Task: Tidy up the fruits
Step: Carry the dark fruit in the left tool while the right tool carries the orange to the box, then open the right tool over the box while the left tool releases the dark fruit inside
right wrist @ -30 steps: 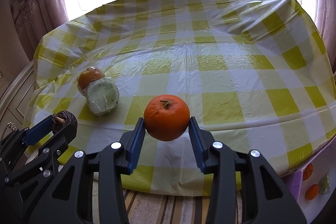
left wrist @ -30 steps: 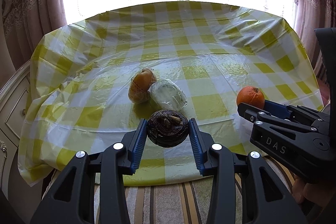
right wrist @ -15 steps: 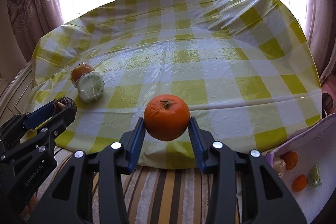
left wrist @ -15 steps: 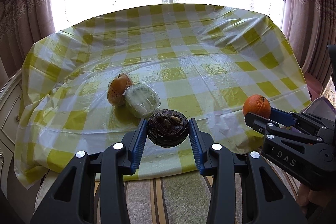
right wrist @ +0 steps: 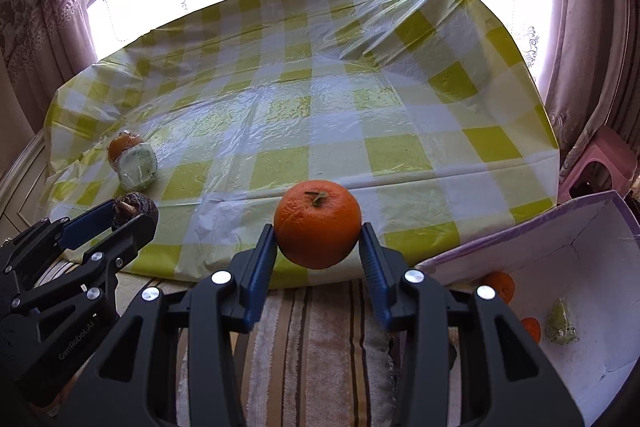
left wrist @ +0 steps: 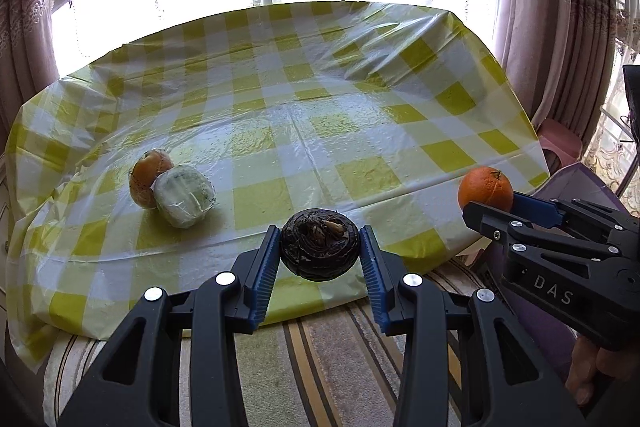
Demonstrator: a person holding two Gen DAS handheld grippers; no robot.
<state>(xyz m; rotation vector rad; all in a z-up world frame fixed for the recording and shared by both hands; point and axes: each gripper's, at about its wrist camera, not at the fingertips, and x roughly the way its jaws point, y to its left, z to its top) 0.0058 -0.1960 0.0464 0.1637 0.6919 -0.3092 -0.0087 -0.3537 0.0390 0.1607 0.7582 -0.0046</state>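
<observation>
clamping dark wrinkled fruit (left wrist: 319,250) in left tongs (left wrist: 319,259), right tongs (right wrist: 318,247) gripping orange (right wrist: 317,223)

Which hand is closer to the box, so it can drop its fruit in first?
The right one, probably. The right gripper holds the orange, and the open box with fruit inside sits just to its right. The left gripper, holding the dark fruit, is farther away on the other side.
</observation>
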